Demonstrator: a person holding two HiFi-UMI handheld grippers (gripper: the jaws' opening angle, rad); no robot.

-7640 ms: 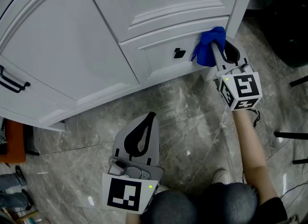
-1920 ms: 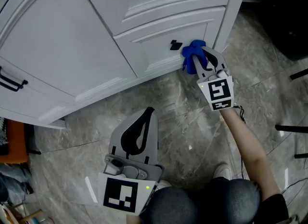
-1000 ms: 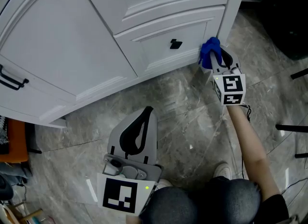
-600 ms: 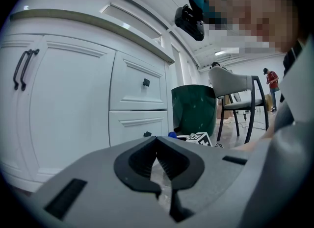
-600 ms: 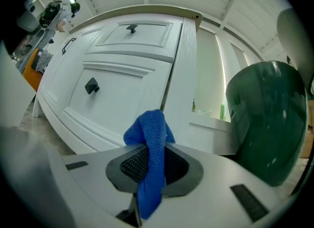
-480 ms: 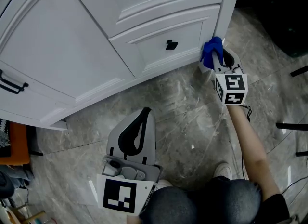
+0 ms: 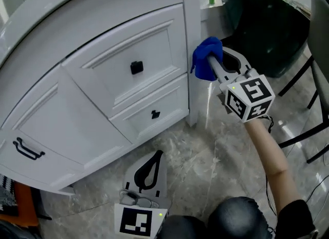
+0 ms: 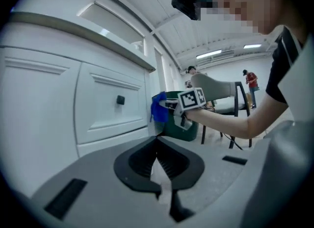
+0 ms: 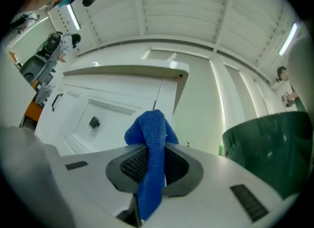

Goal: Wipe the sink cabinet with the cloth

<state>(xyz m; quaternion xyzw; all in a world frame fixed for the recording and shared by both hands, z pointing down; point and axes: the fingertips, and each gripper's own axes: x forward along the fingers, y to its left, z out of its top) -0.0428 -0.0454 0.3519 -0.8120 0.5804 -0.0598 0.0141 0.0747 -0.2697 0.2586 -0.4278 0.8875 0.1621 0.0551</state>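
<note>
The right gripper (image 7: 214,67) is clenched on the blue cloth (image 7: 206,57), whose soft, floppy bunch pokes past its tips at the sink cabinet (image 7: 123,37) corner post, so a mid-fold pinch suits it; the left gripper (image 8: 157,156) hangs closed, empty

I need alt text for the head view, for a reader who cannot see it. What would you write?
The right gripper, shut on a blue cloth, holds it at the corner post of a white sink cabinet. The left gripper hangs shut and empty, low over the grey marble floor.
</note>
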